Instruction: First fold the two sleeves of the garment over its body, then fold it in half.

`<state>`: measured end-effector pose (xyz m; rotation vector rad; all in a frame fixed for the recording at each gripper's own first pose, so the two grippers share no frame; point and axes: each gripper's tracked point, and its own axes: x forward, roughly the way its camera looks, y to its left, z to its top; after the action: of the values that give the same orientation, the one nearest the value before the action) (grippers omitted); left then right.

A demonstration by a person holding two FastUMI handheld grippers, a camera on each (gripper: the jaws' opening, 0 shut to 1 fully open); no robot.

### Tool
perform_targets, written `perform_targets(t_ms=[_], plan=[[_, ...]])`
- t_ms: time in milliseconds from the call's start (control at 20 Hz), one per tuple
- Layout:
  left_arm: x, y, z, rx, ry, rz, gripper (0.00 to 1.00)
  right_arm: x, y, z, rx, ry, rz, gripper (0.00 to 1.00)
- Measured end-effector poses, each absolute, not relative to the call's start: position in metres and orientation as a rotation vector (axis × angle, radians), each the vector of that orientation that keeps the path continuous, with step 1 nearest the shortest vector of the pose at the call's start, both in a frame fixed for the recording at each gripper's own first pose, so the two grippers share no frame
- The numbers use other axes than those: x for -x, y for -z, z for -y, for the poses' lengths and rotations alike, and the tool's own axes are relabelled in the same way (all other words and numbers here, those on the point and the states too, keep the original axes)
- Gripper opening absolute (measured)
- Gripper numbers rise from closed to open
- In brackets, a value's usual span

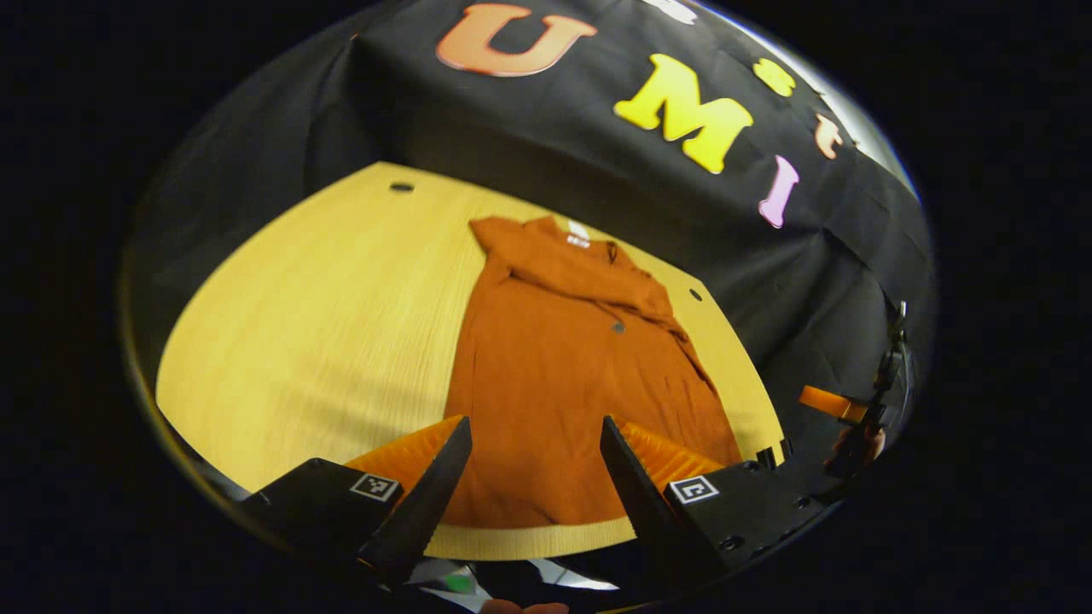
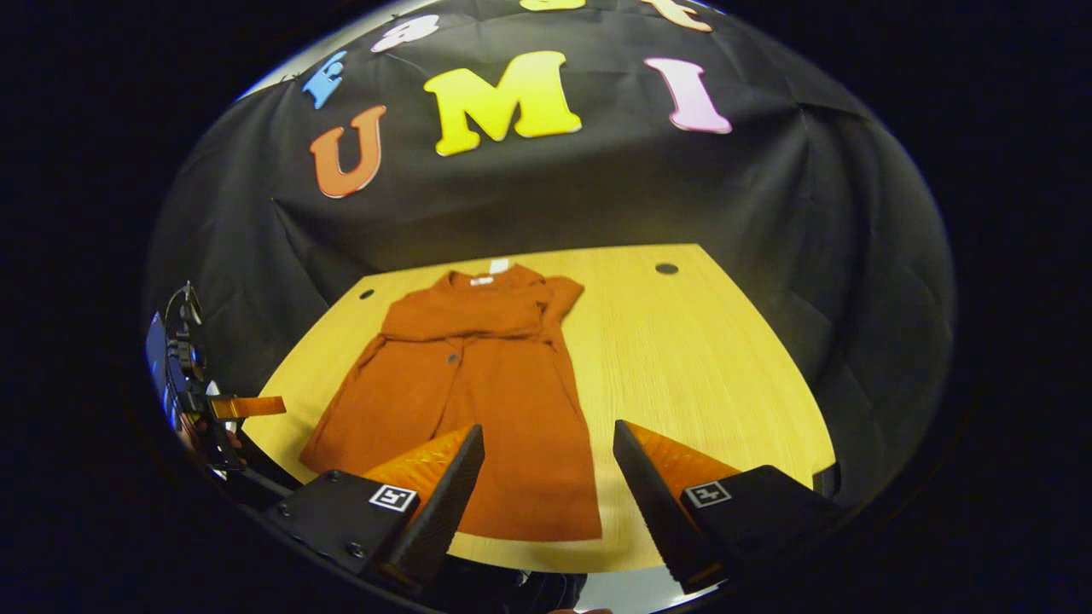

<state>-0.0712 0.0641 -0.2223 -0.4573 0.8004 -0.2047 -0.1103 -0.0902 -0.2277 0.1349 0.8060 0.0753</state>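
Both claws, left (image 1: 536, 477) and right (image 2: 548, 486), wide open, gripping nothing; one shirt (image 2: 478, 401), sleeves folded in, on one table (image 2: 708, 358).

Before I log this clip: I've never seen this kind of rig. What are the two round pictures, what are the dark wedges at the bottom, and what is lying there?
There is no robot here. A person holds one set of two-finger tongs in each hand, and a fisheye camera rides on each.

The left gripper view looks along the left tongs; the right gripper view looks along the right tongs. The wedges at the bottom are each tool's own fingers. Both sets are open and hold nothing.

On the wooden table lies an orange garment, collar toward the far wall. Its sleeves appear already folded across the chest; the fold in half is not yet done.

At the left edge of the right gripper view you can also see the other tool.
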Motion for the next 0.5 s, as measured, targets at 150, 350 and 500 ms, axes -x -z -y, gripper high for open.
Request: perform_targets(t_ms=[150,350,500], plan=[[0.091,0.254,-0.071,0.537,0.196,-0.904,0.99,0.132,0.272,0.108,-0.133,-0.048,-0.900,0.98],[0.098,0.280,-0.083,0.597,0.182,-0.984,0.98,0.146,0.307,0.124,-0.140,-0.018,-0.985,0.98],[0.100,0.278,-0.073,0.632,0.219,-1.016,0.97,0.149,0.320,0.126,-0.149,-0.008,-1.017,0.98]])
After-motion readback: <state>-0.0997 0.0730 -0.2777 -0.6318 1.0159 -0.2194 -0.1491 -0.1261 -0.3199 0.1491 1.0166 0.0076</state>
